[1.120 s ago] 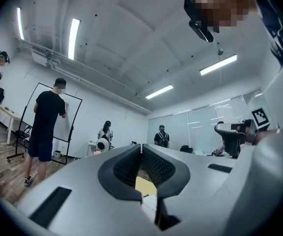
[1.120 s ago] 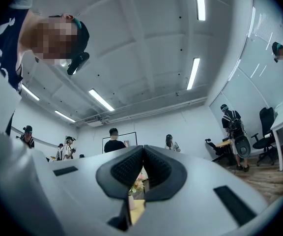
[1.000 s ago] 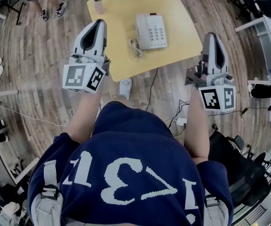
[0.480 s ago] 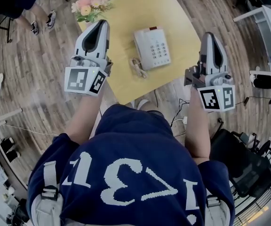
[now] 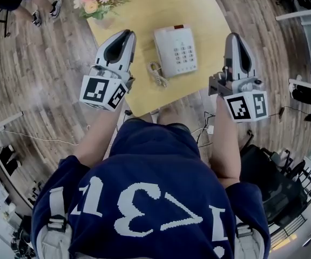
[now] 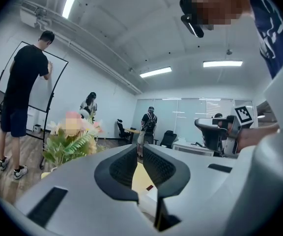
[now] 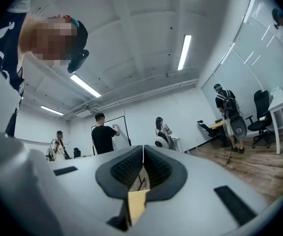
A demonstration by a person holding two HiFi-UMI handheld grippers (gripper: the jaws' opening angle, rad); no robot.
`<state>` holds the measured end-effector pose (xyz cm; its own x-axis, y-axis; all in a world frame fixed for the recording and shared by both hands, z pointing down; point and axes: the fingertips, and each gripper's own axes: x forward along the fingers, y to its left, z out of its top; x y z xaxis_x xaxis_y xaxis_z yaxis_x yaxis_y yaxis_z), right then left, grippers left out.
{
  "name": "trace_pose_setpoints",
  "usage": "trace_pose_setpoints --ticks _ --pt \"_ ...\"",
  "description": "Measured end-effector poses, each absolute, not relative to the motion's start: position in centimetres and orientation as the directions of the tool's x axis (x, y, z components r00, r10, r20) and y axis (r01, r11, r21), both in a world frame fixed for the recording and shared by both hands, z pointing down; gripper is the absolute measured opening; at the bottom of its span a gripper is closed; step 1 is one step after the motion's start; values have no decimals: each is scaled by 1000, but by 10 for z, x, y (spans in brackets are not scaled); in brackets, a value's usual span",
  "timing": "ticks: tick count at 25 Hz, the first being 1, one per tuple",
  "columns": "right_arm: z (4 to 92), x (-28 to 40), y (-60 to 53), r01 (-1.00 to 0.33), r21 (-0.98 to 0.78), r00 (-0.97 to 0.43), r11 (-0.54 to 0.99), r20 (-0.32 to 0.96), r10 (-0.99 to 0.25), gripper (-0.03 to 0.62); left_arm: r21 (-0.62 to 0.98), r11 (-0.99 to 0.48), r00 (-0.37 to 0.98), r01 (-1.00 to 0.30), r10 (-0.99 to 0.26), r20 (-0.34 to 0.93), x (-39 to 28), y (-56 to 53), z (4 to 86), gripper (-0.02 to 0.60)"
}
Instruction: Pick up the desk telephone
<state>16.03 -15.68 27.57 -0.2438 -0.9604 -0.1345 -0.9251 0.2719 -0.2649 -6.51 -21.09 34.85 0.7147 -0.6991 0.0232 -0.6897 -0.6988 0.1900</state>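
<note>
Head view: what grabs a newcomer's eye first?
The white phone sits mid-frame on the yellow table, with its coiled cord at its left. The left gripper and right gripper flank it, both shut and empty, neither touching it. Pink flowers stand at the table's far left corner.

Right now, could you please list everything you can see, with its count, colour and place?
desk telephone: one, white, on the table
coiled cord: one, beige, beside the telephone's left
table: one, yellow, on the wood floor
flowers: one bunch, pink and yellow, table's far left corner
bystanders: several, mostly dark clothes, across the room
left gripper: one, white, shut, empty, left of the telephone
right gripper: one, white, shut, empty, right of the telephone
</note>
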Motion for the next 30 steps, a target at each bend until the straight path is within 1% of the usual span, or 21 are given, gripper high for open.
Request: trace_pose_setpoints --ticks 4,7,8,9,10,12,15,17,19,23,26,30 --pt "302 161 -172 -897 -301 -315 325 -81 -946 29 242 -684 716 -688 -694 76 -52 -216 376 23" --pt "335 161 -180 -877 -326 -373 353 -3 -928 34 277 -665 711 -694 -692 122 -42 -220 397 33" --pt "348 161 -183 -863 -350 -398 363 32 -917 56 293 -655 709 -697 -690 145 -38 -221 406 69" --pt "362 160 -186 -843 -388 -427 372 65 -902 101 311 -644 708 -699 -684 174 -34 -222 417 127" --pt "376 159 -189 -817 -435 -458 378 93 -884 128 329 -633 708 -700 -676 205 -31 -222 428 168" --pt "403 156 -194 -766 -514 -522 387 144 -841 156 367 -613 711 -699 -651 266 -23 -222 451 212" --pt "447 154 -198 -726 -569 -590 386 228 -774 185 448 -573 724 -686 -598 343 -13 -215 486 252" --pt "480 154 -199 -711 -593 -626 379 287 -725 213 524 -536 746 -662 -540 390 -4 -207 510 261" --pt "509 155 -200 -700 -611 -653 369 340 -676 221 602 -492 774 -629 -472 422 5 -201 534 261" --pt "550 159 -202 -705 -619 -672 346 427 -605 235 729 -372 805 -575 -419 421 16 -195 560 290" --pt "571 164 -203 -696 -644 -682 316 456 -572 242 778 -304 814 -550 -404 418 21 -191 570 302" --pt "592 155 -200 -669 -675 -719 310 481 -502 249 796 -280 829 -537 -352 435 26 -185 581 304"
